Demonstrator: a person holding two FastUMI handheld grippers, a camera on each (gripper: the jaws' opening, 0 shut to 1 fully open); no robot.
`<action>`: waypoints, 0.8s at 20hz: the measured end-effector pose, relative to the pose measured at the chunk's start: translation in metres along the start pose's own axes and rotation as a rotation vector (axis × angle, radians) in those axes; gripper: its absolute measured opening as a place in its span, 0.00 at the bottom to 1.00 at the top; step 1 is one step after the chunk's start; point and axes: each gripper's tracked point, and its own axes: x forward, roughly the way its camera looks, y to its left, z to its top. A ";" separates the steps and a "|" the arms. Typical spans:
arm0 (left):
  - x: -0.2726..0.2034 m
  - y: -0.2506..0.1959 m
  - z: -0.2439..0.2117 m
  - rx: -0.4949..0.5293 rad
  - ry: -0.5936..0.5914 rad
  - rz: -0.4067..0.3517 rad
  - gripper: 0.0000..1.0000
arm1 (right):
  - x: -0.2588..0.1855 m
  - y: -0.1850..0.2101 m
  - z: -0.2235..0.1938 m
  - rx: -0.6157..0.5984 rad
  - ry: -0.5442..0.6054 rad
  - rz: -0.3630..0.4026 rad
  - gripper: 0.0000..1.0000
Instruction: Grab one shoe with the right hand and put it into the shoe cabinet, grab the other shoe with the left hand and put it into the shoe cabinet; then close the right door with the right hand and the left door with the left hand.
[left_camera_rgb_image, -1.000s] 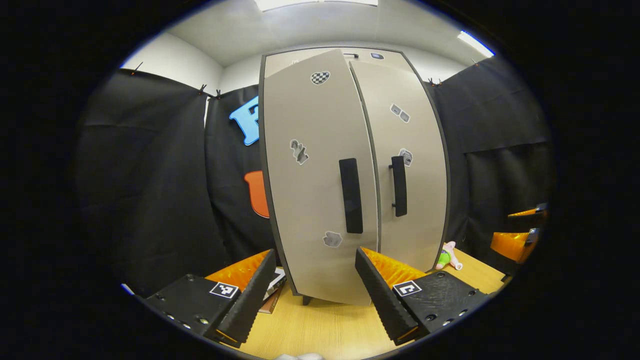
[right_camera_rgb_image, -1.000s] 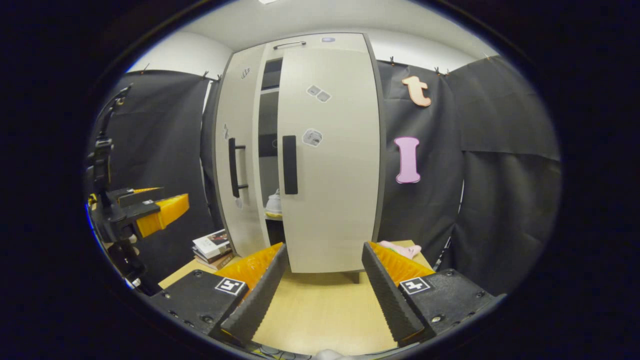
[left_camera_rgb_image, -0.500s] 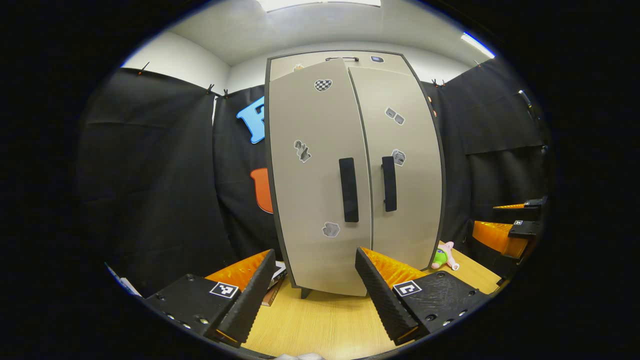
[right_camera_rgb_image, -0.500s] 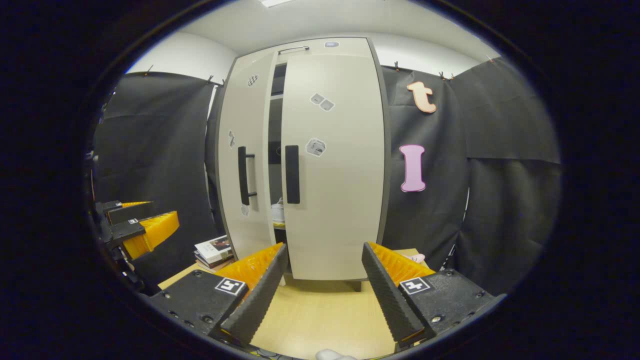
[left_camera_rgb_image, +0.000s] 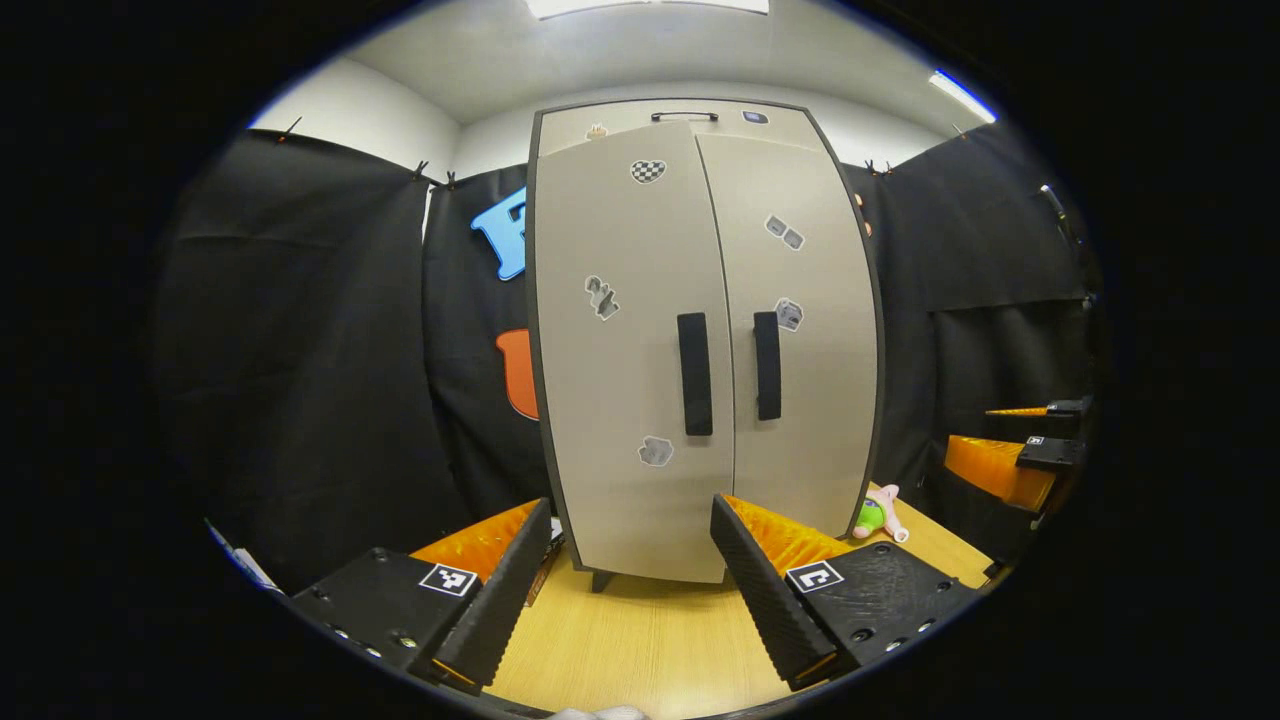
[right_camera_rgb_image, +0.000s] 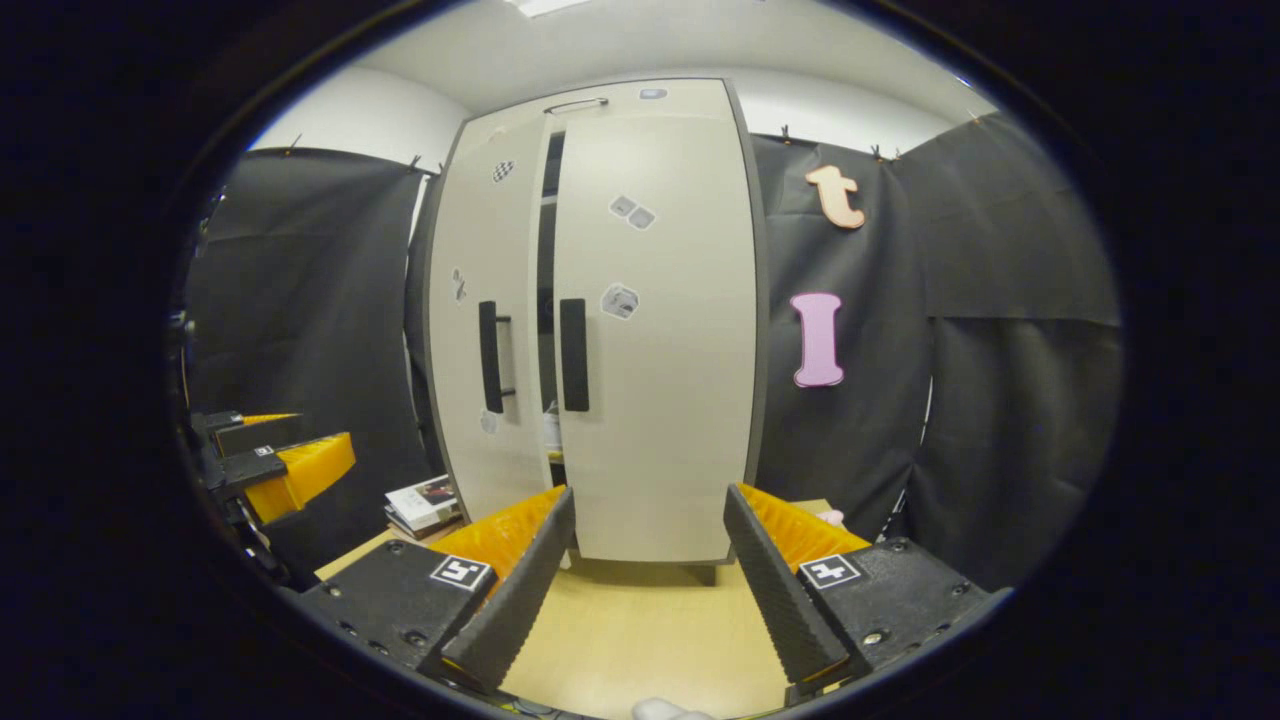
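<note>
The left gripper (left_camera_rgb_image: 630, 585) has its two fingers spread wide with nothing between them, level and pointing forward. The right gripper (right_camera_rgb_image: 648, 590) is posed the same, fingers parted and bare. Each shows far out at the other's side, left (right_camera_rgb_image: 285, 465), right (left_camera_rgb_image: 1015, 455), seemingly at about matching height

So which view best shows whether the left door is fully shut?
The right gripper view: it looks at the left door at an angle, showing a dark gap beside the right door. The left gripper view faces it head-on, hiding any gap.
</note>
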 end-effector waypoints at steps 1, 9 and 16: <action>0.000 0.000 0.002 0.005 -0.004 0.000 0.96 | -0.001 0.000 0.000 0.002 -0.001 -0.003 0.97; -0.002 -0.001 0.006 0.009 -0.011 -0.008 0.96 | -0.007 -0.001 0.003 0.005 -0.016 -0.035 0.97; -0.006 -0.004 0.008 0.015 -0.013 -0.030 0.96 | -0.012 0.001 0.001 0.008 -0.020 -0.053 0.97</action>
